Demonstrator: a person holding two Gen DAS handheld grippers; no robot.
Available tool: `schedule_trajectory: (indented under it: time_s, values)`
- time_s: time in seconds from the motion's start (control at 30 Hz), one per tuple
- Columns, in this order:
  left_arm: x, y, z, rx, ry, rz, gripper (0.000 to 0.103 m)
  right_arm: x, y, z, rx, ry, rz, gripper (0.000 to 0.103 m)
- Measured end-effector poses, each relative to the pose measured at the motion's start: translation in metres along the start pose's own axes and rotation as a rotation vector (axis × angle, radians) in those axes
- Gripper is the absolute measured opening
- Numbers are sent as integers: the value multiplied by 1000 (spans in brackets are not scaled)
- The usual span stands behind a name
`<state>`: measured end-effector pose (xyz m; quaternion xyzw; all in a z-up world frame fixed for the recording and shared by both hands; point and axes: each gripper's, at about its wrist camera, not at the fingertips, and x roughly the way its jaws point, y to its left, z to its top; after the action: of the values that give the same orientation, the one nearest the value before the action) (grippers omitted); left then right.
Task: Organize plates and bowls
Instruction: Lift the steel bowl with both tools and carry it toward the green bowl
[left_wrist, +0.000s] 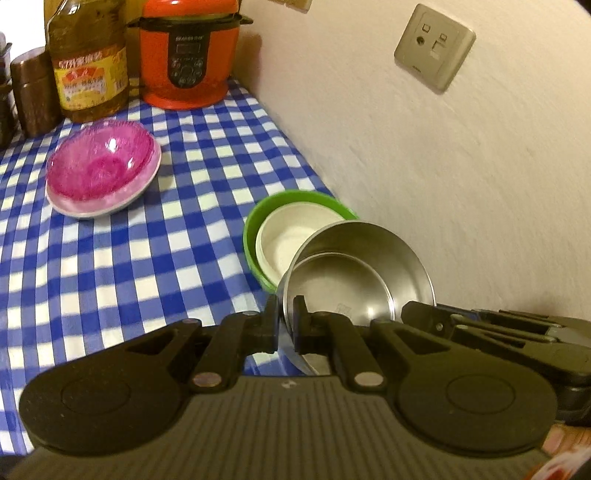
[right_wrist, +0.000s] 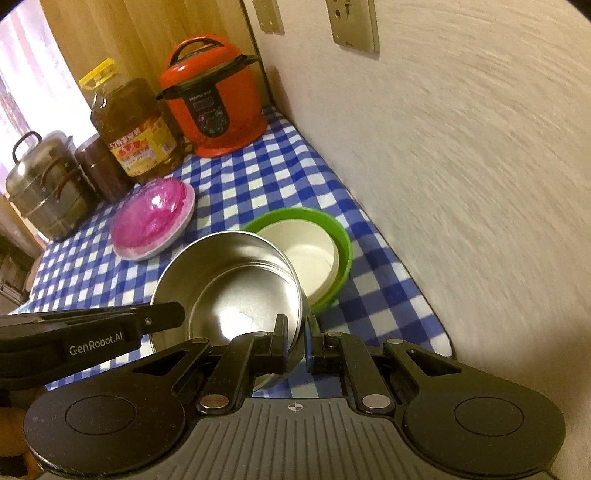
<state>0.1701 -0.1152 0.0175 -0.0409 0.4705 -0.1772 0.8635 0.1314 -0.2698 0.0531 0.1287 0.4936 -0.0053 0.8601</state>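
Steel bowl, round, shiny, empty: held tilted above the surface between both grippers, its far edge overlapping the green bowl in both views.
Left gripper: fingers pinching the steel bowl's near rim, one finger outside the wall, one inside.
Right gripper: fingers pinching the same bowl's rim on its other side, likewise one finger either side of the wall.
Green bowl: on the surface close to the wall, with a white bowl nested inside it.
Pink translucent bowl: nested in a pale shallow bowl, standing further back on the surface, well apart from the green one.
Surface: covered with a blue-and-white checked cloth.
Back row: red electric pressure cooker in the corner; large cooking-oil bottle with yellow label beside it; brown canister next along; stacked steel steamer pot at the far end.
Wall: socket plate mounted on it.
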Motion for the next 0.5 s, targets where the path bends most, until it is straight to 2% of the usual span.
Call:
schedule_trajectory:
  time_s: [0.23, 0.5]
  values:
    - [2, 5, -21, -29, 30, -4, 6, 3, 1, -20, -12, 29, -1, 8]
    - [1, 3, -31, -34, 42, -6, 6, 7, -3, -31, -5, 53, 0, 8]
